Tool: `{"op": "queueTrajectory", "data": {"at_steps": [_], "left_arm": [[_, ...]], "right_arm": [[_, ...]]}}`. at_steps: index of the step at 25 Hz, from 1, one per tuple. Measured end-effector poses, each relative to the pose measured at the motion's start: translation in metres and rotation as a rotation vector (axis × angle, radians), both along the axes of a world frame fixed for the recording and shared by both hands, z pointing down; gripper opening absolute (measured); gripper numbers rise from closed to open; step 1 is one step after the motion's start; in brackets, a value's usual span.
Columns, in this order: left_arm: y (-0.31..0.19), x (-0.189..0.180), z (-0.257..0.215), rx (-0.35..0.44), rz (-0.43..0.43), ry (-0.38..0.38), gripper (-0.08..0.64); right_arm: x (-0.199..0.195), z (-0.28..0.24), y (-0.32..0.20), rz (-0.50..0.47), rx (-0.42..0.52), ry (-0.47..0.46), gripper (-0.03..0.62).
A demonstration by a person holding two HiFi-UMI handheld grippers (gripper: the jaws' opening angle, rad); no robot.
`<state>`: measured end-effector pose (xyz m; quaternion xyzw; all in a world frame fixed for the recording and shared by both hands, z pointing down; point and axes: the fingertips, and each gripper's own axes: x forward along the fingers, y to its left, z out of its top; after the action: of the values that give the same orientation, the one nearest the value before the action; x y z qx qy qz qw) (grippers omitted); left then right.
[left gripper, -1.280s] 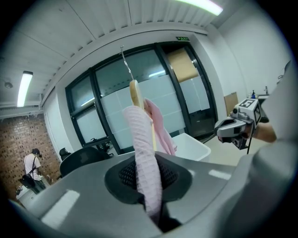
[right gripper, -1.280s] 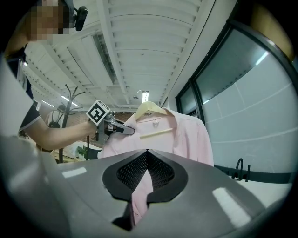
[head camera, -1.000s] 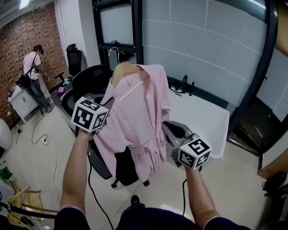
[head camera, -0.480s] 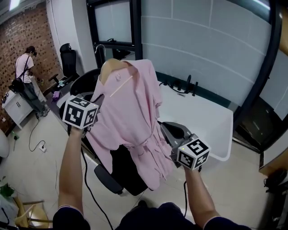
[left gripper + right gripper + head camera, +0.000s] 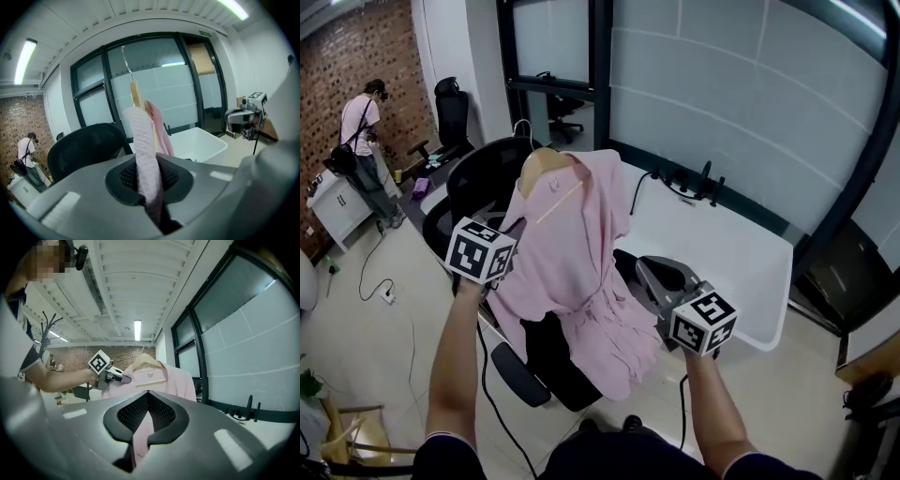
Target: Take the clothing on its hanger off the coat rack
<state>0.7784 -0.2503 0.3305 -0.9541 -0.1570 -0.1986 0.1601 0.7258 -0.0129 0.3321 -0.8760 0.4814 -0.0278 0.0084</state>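
- In the head view we see a pink garment [image 5: 581, 267] on a wooden hanger [image 5: 546, 171] at the centre of the frame. It is held up in the air between two hand-held tools.
- The left tool [image 5: 150, 183] is closed on a fold of the garment. In its own view the pink cloth runs up from between the pressed jaws to the hanger. The hanger's metal hook [image 5: 125, 61] stands in the air in front of the dark-framed window.
- The right tool [image 5: 146, 420] is likewise clamped on pink cloth. In its own view a strip of the garment fills the narrow gap between its jaws. The hanger and the left tool appear beyond, toward the left of that frame.
- In the head view the left tool meets the garment at its left edge, about mid-height. The right tool meets it lower down, at the right edge near the tied belt.
- The garment hangs in front of a black office chair [image 5: 478, 173], and its lower hem reaches down over the seat.
- To the right lies a white tabletop [image 5: 731, 262] with dark cables [image 5: 689, 183] at its far edge, below a frosted glass wall [image 5: 741, 103].
- At the upper left a person [image 5: 361, 127] stands by a brick wall [image 5: 347, 56], well apart from the garment.
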Motion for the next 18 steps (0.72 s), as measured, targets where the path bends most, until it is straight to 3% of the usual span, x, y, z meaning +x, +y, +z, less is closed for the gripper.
{"op": "queueTrajectory", "data": {"at_steps": [6, 18], "left_arm": [[0.001, -0.002, 0.058, -0.048, -0.045, -0.074, 0.028], [0.012, -0.012, 0.166, -0.170, -0.191, -0.145, 0.028]], "right_arm": [[0.007, 0.022, 0.010, -0.006, -0.023, -0.049, 0.002], [0.011, 0.064, 0.014, -0.038, -0.064, -0.132, 0.002]]}}
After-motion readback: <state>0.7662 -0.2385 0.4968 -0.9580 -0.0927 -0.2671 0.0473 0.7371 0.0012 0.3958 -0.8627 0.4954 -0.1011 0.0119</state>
